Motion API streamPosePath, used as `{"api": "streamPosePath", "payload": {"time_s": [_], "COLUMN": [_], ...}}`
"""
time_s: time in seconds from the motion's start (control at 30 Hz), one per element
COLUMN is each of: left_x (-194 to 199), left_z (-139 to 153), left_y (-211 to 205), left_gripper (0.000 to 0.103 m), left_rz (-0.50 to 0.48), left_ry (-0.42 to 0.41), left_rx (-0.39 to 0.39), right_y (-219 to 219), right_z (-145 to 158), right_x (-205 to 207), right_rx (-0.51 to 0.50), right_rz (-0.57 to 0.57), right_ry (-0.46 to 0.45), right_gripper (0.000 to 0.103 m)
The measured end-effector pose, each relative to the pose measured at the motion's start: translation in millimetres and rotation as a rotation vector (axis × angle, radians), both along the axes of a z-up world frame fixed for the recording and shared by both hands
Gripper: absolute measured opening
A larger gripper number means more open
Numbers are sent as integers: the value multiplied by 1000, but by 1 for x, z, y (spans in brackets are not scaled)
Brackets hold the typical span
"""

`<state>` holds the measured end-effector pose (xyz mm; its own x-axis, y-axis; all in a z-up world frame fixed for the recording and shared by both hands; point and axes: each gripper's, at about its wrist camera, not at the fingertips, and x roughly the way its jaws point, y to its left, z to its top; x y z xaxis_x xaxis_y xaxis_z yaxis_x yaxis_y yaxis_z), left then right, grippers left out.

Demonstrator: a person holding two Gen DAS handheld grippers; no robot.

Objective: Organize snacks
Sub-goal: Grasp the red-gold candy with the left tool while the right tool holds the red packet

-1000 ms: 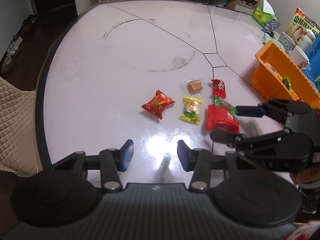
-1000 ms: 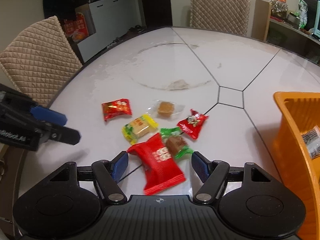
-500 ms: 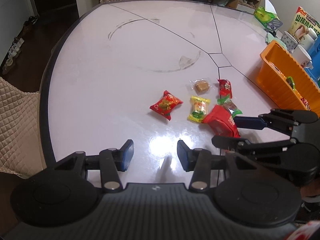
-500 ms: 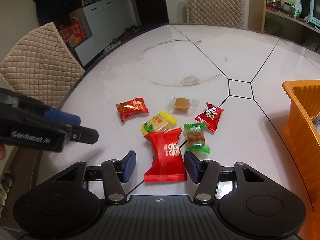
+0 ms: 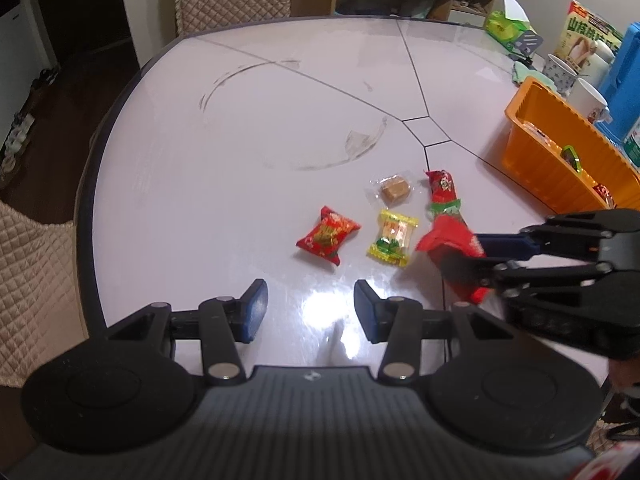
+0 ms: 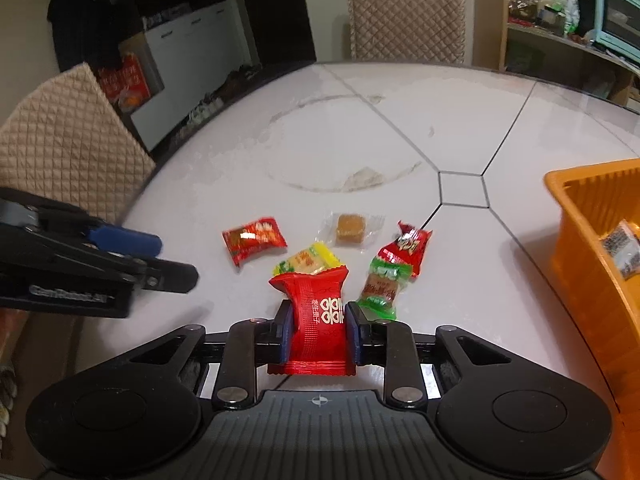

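My right gripper (image 6: pixel 318 334) is shut on a large red snack packet (image 6: pixel 318 322), its far end raised off the white table; it also shows in the left wrist view (image 5: pixel 448 240). Beyond it lie a yellow packet (image 6: pixel 306 260), a green-ended candy (image 6: pixel 380 284), a red candy (image 6: pixel 408 246), a clear-wrapped brown sweet (image 6: pixel 351 226) and a red square packet (image 6: pixel 254 238). My left gripper (image 5: pixel 308 310) is open and empty, hovering short of the red square packet (image 5: pixel 328 234). The orange basket (image 6: pixel 580 232) stands at the right.
The basket (image 5: pixel 536 136) holds several snacks. Mugs (image 5: pixel 560 70), a blue container (image 5: pixel 624 76) and a snack bag (image 5: pixel 588 36) stand behind it. Quilted chairs (image 6: pixel 68 148) stand at the table's edge, one (image 6: pixel 406 16) at the far side.
My right gripper has closed on the large red packet and tipped its far end up off the table. My left gripper stayed open and the view shifted slightly toward the snacks.
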<state>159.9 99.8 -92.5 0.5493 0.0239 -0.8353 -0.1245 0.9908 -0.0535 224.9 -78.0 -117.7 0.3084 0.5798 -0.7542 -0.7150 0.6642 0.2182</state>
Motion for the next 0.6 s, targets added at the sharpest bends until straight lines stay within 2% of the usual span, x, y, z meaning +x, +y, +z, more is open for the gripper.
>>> {"api": "streamPosePath", "payload": {"time_s": [0.33,0.6], "left_x": [26,46], "left_z": [-7,-18], "left_y": [-7,-10], "left_gripper": [43,43], "left_rz": [-110,-150], "left_ry": [-24,-6], "left_rx": [35,56], "right_y": [-34,-53], "right_z": [16,20], "right_x": [7,10], "right_rx": [27,18], "right_rz": [-144,-217], "right_ry": [7,13], "right_gripper": [27,27]}}
